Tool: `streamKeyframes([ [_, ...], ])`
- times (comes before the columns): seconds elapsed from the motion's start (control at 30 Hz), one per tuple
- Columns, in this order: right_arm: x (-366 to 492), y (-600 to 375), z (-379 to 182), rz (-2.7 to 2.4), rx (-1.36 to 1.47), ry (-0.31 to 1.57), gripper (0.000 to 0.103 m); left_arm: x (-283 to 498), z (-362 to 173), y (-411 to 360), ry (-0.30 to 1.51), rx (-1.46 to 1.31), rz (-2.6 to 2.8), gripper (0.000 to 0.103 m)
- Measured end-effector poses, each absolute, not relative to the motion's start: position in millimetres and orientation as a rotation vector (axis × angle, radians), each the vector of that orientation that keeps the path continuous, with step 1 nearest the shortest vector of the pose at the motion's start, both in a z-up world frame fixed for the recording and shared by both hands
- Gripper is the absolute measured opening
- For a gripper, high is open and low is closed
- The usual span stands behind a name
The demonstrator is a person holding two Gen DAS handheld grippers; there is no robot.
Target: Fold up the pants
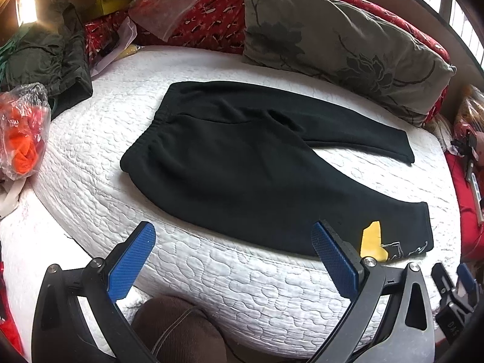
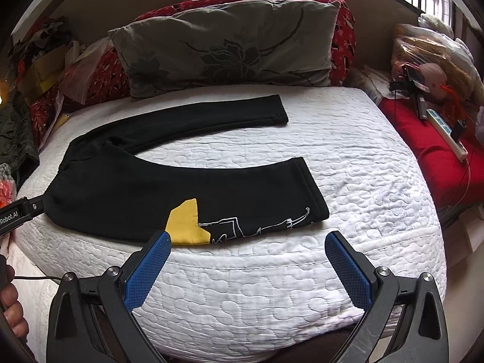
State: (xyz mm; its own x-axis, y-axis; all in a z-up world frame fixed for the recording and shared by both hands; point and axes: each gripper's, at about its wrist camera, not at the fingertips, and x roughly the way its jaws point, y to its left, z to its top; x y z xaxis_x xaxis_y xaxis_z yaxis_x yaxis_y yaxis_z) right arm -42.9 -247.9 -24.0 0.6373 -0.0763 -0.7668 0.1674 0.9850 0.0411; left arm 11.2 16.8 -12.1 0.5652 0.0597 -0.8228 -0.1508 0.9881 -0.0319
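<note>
Black pants (image 1: 242, 157) (image 2: 127, 187) lie flat on a white quilted mattress (image 1: 230, 290) (image 2: 348, 157), waistband to the left, both legs spread apart toward the right. The near leg carries a yellow patch (image 1: 372, 242) (image 2: 187, 224) and white line art near its cuff. My left gripper (image 1: 233, 257) is open, hovering over the mattress's front edge just short of the near leg. My right gripper (image 2: 248, 260) is also open, in front of the near leg's cuff end, touching nothing. Part of the left gripper (image 2: 18, 211) shows at the left edge of the right wrist view.
A grey floral pillow (image 1: 332, 39) (image 2: 227, 45) leans on red bedding behind the pants. A plastic bag with orange contents (image 1: 21, 133) and dark green clothing (image 1: 48, 60) sit left. A red surface with a power strip (image 2: 444, 133) lies right. A hand (image 2: 12, 311) shows lower left.
</note>
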Motion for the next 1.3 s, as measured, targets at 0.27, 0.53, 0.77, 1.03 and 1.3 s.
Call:
streamKeyframes([
  [0.27, -39, -247, -23, -0.144, 0.105, 0.873, 0.102, 13, -18, 17, 0.975, -0.088, 0.118, 0.103],
  [0.53, -38, -248, -24, -0.157, 0.1, 0.878, 0.102, 11, -21, 14, 0.977, -0.06, 0.125, 0.103],
  [0.77, -29, -249, -22, -0.151, 0.113, 0.92, 0.102, 11, -20, 11, 0.965, -0.035, 0.127, 0.103],
  [1.03, -33, -244, -14, -0.113, 0.124, 0.875, 0.102, 10, -16, 10, 0.957, -0.035, 0.118, 0.103],
  [1.3, -29, -244, -14, -0.101, 0.132, 0.887, 0.102, 10, -15, 10, 0.956, -0.033, 0.115, 0.103],
])
